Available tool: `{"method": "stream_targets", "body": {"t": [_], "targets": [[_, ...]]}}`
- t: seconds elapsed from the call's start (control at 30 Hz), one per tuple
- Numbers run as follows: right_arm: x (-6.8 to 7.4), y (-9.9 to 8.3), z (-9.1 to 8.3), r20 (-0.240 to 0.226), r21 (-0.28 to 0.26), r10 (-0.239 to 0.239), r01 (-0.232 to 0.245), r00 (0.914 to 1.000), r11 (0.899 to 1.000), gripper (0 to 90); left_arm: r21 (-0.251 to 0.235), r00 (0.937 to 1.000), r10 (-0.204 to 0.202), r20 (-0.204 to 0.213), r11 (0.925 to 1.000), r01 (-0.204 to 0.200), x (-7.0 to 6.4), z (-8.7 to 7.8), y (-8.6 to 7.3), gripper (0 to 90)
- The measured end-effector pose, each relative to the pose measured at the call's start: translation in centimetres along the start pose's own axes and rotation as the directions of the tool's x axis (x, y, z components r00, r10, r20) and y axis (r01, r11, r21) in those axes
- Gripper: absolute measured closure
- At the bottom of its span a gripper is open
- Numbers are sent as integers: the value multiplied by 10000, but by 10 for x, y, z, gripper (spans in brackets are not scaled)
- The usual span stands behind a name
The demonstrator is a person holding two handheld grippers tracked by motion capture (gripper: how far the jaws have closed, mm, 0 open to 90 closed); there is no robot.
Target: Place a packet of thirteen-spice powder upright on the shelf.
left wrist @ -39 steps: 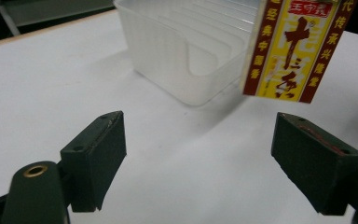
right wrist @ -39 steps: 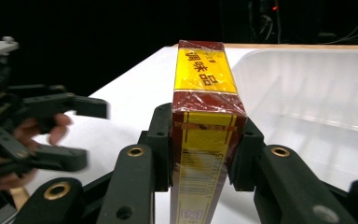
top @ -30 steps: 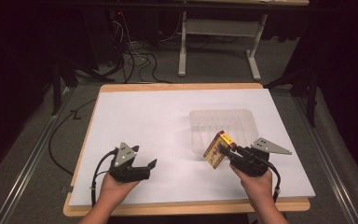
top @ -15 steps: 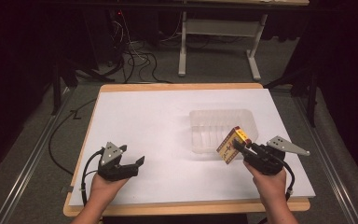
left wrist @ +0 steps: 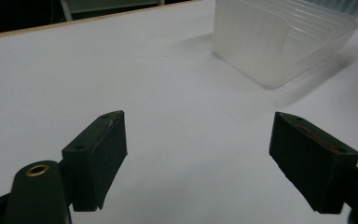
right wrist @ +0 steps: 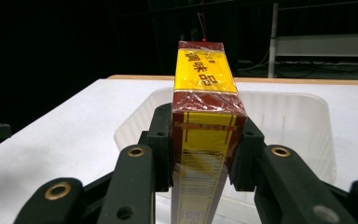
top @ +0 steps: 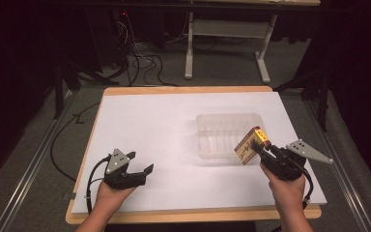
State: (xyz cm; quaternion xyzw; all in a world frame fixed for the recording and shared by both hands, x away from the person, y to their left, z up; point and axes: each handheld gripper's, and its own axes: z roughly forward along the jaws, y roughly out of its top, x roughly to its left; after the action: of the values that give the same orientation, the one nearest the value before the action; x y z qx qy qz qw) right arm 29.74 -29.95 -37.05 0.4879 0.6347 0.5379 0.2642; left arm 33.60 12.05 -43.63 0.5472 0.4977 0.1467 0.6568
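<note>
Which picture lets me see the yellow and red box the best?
The right gripper view: the box is close up, clamped by the right gripper, with its printing and barcode visible. The high view shows it small, beside the clear tub. The left gripper view shows the tub.

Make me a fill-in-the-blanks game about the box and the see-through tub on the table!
1. The right gripper is shut on a yellow and dark red ____.
2. The left gripper has its jaws ____, with nothing between them.
3. The clear plastic tub has ____ inside it.
4. The table top is covered in the colour ____.

Missing words: box; open; nothing; white
</note>
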Motion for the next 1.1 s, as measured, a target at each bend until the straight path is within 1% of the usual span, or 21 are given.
{"method": "stream_targets", "body": {"t": [0.07, 0.1, 0.13, 0.17, 0.23, 0.27, 0.33, 0.37, 0.43, 0.5, 0.57, 0.63, 0.67, 0.7, 0.73, 0.8, 0.83, 0.93, 1.0, 1.07, 1.1], "targets": [[0, 0, 0, 47, -13, 3, -3, 10000, 10000, 683, -20, 9986, -523, 7, 9986, 523, 0, 2, 3, 189], [0, 2, -1, 185, -129, -9, 11, 9998, 9999, 683, -69, 9978, -655, 0, 9978, 655, 0, 4, 4, 188], [0, 2, -1, 185, -129, -9, 11, 9998, 9999, 683, -97, 9980, -635, -13, 9979, 635, 1, 5, 4, 188], [0, 6, -2, 475, -237, -87, 99, 9988, 9997, 683, -110, 9989, -477, -34, 9988, 477, 2, 6, 3, 188], [-2, 9, -1, 702, -364, -17, 43, 9975, 9993, 683, 3, 9999, -52, -147, 10000, 53, 5, 7, 0, 188], [-2, 9, -1, 702, -364, -17, 43, 9975, 9993, 683, 87, 9998, 61, -186, 9999, -59, 6, 7, -1, 188], [-3, 12, -1, 933, -475, -39, 84, 9956, 9988, 682, 173, 9996, 18, -275, 9998, -13, 10, 5, -1, 188], [-4, 13, -1, 1085, -531, -82, 140, 9941, 9985, 682, 137, 9995, -49, -305, 9999, 53, 11, 5, 0, 188], [-5, 15, -1, 1196, -659, -50, 129, 9928, 9977, 682, 58, 9990, -147, -416, 9999, 150, 14, 3, 2, 188], [-6, 18, 1, 1435, -682, -99, 198, 9896, 9975, 682, 24, 9984, -80, -552, 10000, 82, 16, 2, 3, 188], [-7, 21, 4, 1662, -642, -260, 372, 9858, 9972, 682, 25, 9981, -23, -621, 10000, 24, 17, 1, 3, 187], [-8, 23, 6, 1878, -581, -388, 505, 9814, 9970, 682, -7, 9977, -51, -669, 10000, 50, 18, 0, 3, 179], [-12, 24, 9, 2005, -510, -372, 483, 9790, 9975, 681, -40, 9978, -144, -643, 9999, 142, 17, 0, 4, 179], [-12, 24, 9, 2005, -510, -372, 483, 9790, 9975, 681, -53, 9980, -143, -620, 9999, 140, 18, 0, 4, 179], [-13, 25, 11, 2100, -487, -394, 507, 9769, 9975, 682, -66, 9980, -152, -609, 9999, 148, 18, 0, 4, 179], [-18, 27, 16, 2288, -423, -393, 502, 9727, 9978, 682, -80, 9982, -91, -586, 9999, 87, 18, 2, 4, 178], [-18, 27, 16, 2288, -423, -393, 502, 9727, 9978, 682, -73, 9984, -87, -564, 9999, 83, 18, 2, 3, 178], [-24, 27, 22, 2482, -329, -392, 488, 9679, 9983, 682, -50, 9992, 73, -391, 10000, -75, 17, 2, 1, 178], [-28, 27, 29, 2717, -191, -395, 464, 9616, 9987, 682, -72, 9993, 220, -290, 9997, -222, 14, 0, 0, 176], [-30, 27, 31, 2711, -166, -378, 440, 9618, 9989, 682, -196, 9996, 192, -218, 9996, -196, 12, -2, 1, 176], [-30, 27, 33, 2771, -121, -358, 408, 9602, 9991, 682, -195, 9996, 189, -194, 9996, -192, 12, -3, 1, 176]]}}
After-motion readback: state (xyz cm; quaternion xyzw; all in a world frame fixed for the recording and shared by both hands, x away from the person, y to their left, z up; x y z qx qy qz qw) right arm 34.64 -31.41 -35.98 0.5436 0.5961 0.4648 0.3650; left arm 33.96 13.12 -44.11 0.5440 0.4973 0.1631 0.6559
